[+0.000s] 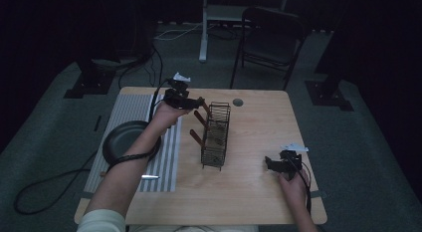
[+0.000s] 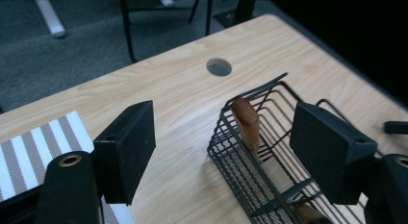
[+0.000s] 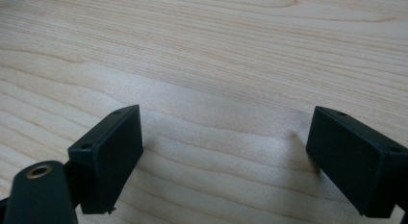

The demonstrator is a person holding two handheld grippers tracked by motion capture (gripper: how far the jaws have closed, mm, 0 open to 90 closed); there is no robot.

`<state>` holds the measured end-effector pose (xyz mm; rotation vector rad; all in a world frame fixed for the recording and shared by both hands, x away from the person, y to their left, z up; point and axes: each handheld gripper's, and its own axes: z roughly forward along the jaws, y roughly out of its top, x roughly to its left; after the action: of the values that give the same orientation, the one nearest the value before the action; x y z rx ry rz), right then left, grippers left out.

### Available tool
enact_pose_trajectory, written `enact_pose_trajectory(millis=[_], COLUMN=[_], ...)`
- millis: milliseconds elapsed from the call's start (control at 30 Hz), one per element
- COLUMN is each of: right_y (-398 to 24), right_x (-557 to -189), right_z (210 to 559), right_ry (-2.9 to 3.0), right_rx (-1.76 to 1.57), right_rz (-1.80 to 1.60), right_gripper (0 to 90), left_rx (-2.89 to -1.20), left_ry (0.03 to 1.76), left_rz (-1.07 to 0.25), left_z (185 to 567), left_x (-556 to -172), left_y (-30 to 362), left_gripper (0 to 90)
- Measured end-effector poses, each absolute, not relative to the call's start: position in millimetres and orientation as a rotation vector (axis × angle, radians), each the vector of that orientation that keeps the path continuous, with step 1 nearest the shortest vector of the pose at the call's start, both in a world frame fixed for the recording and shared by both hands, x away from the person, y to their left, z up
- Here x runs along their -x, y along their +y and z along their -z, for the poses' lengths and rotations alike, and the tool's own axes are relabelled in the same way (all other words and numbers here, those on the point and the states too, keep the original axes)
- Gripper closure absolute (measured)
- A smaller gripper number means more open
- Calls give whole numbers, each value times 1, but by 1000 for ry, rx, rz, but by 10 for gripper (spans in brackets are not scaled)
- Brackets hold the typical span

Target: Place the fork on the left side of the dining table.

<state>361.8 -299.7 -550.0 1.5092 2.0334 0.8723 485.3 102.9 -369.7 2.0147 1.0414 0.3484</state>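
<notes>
While the left gripper (image 1: 199, 103) hovers at the far end of the wire rack (image 1: 216, 136) with its jaws apart — a brown wooden handle (image 2: 246, 122) stands between them, ungripped — the right gripper (image 3: 225, 152) rests low over the bare table (image 3: 216, 51), jaws wide and empty.

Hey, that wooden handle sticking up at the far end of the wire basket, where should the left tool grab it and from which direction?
Grip the wooden handle near its rounded top, coming down from above. It stands clear above the wire basket rim, while the wires crowd its lower part. The left tool already hangs open above it, nothing between the jaws.
</notes>
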Motion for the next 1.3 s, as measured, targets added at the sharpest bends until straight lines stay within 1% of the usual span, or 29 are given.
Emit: enact_pose_trajectory(millis=[100,133,200,233,300,367,400,433,600,700,767,800,833,867,933,1000,1167,1233,1300], right_y=[-300,-300,-300,-300,-300,-300,-300,-300,-300,-300,-300,-300,-300,-300,-300,-300,-300,-300,-300], right_x=[-362,-362,-362,-362,-362,-362,-362,-362,-362,-362,-362,-362,-362,-362,-362,-362,-362,-362,-362], right_z=[550,550,550,550,550,550,550,550,550,550,550,550,550,550,550,550,550,550,550], right_ry=[2034,2034,2033,2033,2033,2033,2034,2034,2033,2033,2033,2033,2033,2033,2033,2033,2033,2033,2033], right_rx=[-1509,-1509,-1509,-1509,-1509,-1509,-1509,-1509,-1509,-1509,-1509,-1509,-1509,-1509,-1509,-1509,-1509,-1509,-1509], right_rz=[-872,-872,-872,-872,-872,-872,-872,-873,-872,-872,-872,-872,-872,-872,-872,-872,-872,-872,-872], right_gripper=[122,122,122,122,122,122,122,122,122,122,122,122,122,122,122,122,122,122,122], left_rx=[-2042,-2042,-2045,-2042,-2047,-2045,-2073,-2071,-2075,-2070,-2067,-2067,-2077,-2079,-2088,-2094,-2075,-2038,-2031], left_ry=[1053,1053,1066,1068,1065,1070,1068,1067,1052,1043,1047,1040,1043,1050,1058,1054,1071,1069,1064], left_rz=[-340,-340,-326,-314,-303,-288,-286,-275,-237,-235,-232,-217,-215,-208,-187,-176,-144,-112,-150], left_z=[374,374,377,377,379,380,383,384,385,385,385,385,385,385,384,383,382,381,378], left_x=[-490,-490,-495,-497,-499,-501,-503,-504,-506,-506,-507,-507,-507,-508,-509,-509,-511,-511,-510], left_y=[97,97,94,93,91,90,87,87,87,87,86,85,84,84,83,81,83,85,84], left_gripper=[245,274,274,327,393,397,397,437,440,543,560,599,621,623,682,717,750,803,803])
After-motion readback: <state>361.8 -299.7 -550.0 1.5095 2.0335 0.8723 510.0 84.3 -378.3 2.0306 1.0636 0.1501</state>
